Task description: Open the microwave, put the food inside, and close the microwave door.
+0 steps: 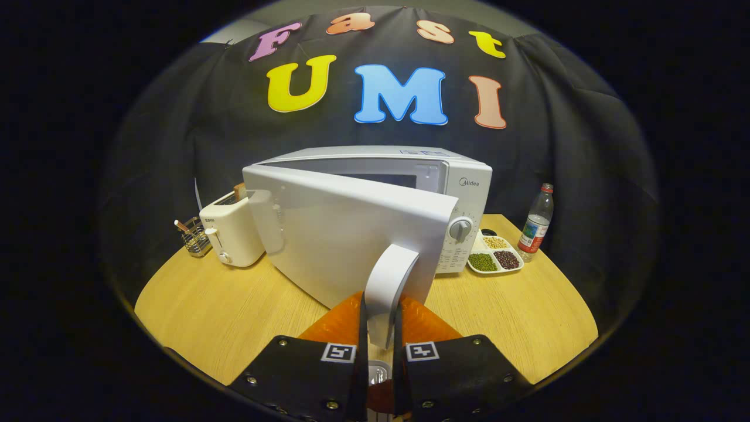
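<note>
At lower centre of the frame, the upright door handle (388,293) is clamped between both fingers of the gripper (381,328), the microwave (375,205) door (345,234) being held part-open.

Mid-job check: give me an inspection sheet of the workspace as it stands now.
Surface: round wooden table.
Job's things: microwave with its door swung partly open; food not identified.
Clutter: toaster, wire rack, divided dish of beans, water bottle.
Claw: claw shut on the door handle, a finger on each side.
Cables: nothing seen.
Surroundings: black cloth wall.
</note>
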Demonstrator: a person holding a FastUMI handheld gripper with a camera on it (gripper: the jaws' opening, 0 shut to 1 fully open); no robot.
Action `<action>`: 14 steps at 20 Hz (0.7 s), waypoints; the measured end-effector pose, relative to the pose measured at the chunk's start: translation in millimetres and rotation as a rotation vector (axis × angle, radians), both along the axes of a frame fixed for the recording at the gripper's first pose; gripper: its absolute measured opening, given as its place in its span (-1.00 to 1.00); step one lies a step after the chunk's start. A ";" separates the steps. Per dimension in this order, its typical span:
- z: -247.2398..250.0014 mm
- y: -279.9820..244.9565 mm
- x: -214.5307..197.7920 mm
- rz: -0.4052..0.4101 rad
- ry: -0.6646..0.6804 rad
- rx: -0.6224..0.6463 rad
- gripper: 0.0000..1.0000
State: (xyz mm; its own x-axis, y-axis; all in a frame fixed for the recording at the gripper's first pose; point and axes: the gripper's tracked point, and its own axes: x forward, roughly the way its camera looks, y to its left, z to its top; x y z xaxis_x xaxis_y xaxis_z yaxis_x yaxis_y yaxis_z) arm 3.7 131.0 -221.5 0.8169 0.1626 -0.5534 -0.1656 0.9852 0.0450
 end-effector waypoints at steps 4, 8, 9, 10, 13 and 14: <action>4.0 19.9 -25.9 -0.001 -0.019 -0.001 -0.67; 8.3 41.9 -50.0 0.019 -0.039 -0.016 -0.63; 10.0 47.3 -55.4 0.021 -0.041 -0.014 -0.62; 9.7 53.2 -61.6 0.026 -0.042 -0.008 -0.62; 11.0 76.8 -79.7 0.059 -0.041 0.002 -0.63; 8.6 87.4 -86.0 0.083 -0.037 0.004 -0.63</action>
State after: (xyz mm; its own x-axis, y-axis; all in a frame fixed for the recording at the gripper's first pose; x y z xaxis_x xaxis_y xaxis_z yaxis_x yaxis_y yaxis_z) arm -82.3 218.5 -212.9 0.8205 0.2324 -0.5223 -0.2480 0.9679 0.0411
